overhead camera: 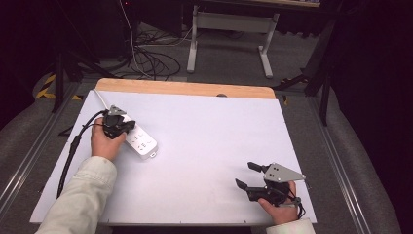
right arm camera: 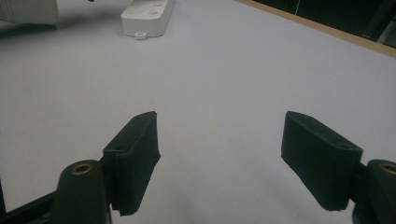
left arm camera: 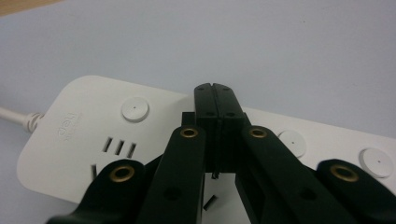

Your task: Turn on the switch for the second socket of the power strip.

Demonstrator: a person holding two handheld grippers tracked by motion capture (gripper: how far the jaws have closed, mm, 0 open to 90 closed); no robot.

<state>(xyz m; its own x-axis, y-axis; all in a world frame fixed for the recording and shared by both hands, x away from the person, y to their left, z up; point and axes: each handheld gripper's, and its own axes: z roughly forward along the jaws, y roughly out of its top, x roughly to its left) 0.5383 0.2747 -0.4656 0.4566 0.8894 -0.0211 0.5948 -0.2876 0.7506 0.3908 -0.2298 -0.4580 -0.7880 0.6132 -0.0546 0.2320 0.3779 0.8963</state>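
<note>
**Left jaws pressed together over the power strip, right jaws spread apart**

Fingers of the left gripper (left arm camera: 215,93) are pressed together with no gap between them, and they sit over the top face of the white power strip (left arm camera: 84,135). From the left gripper view I cannot tell if the tips touch the plastic or stand just above it; nothing is pinched between them. On the right gripper (right arm camera: 229,158) the jaws stand widely spread and hold nothing, low over the bare white table (overhead camera: 209,131), well apart from the strip.

The power strip (overhead camera: 141,142) lies flat on the left part of the table, under the left gripper (overhead camera: 118,125), which the left hand (overhead camera: 104,141) holds. Its white cord (left arm camera: 16,117) leaves the end nearest to the far edge of the table.

I judge the strip to be a stiff plastic body, fairly light and not fragile. Its smooth shell will probably slip between the jaws if it is taken by the flat faces. Better hold is across the narrow width, on the two long sides, near the middle for balance. The cord is stiff enough to pull or turn the body when it is lifted.

Round white buttons (left arm camera: 135,109) stand beside the socket slots (left arm camera: 119,147). Some embossed writing (left arm camera: 67,129) is near the cord end, probably a brand mark, but it is too faint to read.
</note>
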